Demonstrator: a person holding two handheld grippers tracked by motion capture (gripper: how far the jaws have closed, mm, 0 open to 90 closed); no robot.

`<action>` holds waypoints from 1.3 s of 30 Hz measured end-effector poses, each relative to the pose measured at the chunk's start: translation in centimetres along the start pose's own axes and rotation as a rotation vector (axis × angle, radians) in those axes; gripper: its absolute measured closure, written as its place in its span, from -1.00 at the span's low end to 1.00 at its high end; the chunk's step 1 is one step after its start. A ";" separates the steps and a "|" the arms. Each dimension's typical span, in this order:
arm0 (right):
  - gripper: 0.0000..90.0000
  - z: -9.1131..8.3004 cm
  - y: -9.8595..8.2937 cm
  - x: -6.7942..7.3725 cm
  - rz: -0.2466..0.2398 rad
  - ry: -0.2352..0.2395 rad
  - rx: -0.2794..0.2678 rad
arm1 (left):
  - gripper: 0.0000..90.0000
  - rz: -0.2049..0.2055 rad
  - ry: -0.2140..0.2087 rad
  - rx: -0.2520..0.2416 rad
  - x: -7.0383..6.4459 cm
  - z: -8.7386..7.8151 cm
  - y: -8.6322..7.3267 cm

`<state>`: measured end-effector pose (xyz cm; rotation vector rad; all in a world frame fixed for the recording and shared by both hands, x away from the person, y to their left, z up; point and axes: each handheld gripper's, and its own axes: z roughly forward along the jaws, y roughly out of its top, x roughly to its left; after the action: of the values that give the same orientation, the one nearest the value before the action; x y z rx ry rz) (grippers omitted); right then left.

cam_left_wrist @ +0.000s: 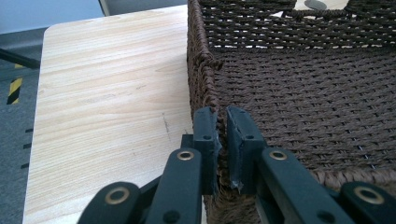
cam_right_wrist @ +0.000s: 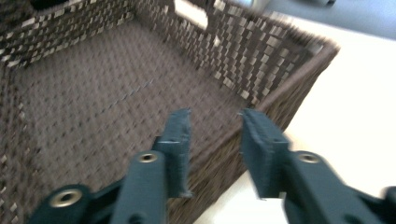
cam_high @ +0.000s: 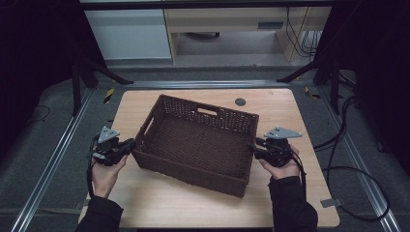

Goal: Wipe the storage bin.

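Observation:
A dark brown wicker basket (cam_high: pixel 188 171) with nothing in it sits skewed on the middle of the wooden table (cam_high: pixel 159 208). My left gripper (cam_high: pixel 131 144) is at the basket's left wall. In the left gripper view the left gripper (cam_left_wrist: pixel 222 126) is shut on that wall's rim, one jaw outside and one inside the basket (cam_left_wrist: pixel 280 32). My right gripper (cam_high: pixel 252 146) is at the basket's right wall. In the blurred right gripper view the right gripper (cam_right_wrist: pixel 215 126) stands open, its jaws straddling the rim of the basket (cam_right_wrist: pixel 252 51) without pinching it.
A small grey disc (cam_high: pixel 240 102) is set in the table behind the basket. Black cables (cam_high: pixel 348 145) trail on the floor to the right. Metal rails (cam_high: pixel 53 159) run along the table's sides. Light cabinets (cam_high: pixel 130 34) stand at the back.

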<state>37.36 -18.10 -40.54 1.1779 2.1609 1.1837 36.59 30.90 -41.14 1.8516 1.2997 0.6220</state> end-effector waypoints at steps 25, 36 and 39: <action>0.55 -0.2 -0.7 0.4 0.019 -0.006 0.005 | 0.29 -0.019 -0.010 -0.021 -1.4 -1.7 -0.4; 0.21 0.3 -0.3 -1.1 0.025 -0.045 -0.042 | 0.29 -0.046 0.019 -0.048 -0.9 -0.2 0.2; 0.25 0.7 -0.5 -1.2 0.024 -0.046 -0.028 | 0.27 -0.050 0.027 -0.046 -0.9 -0.1 0.3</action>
<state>38.28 -18.87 -41.44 1.2098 2.0954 1.1817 36.31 30.08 -40.82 1.7739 1.3345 0.6472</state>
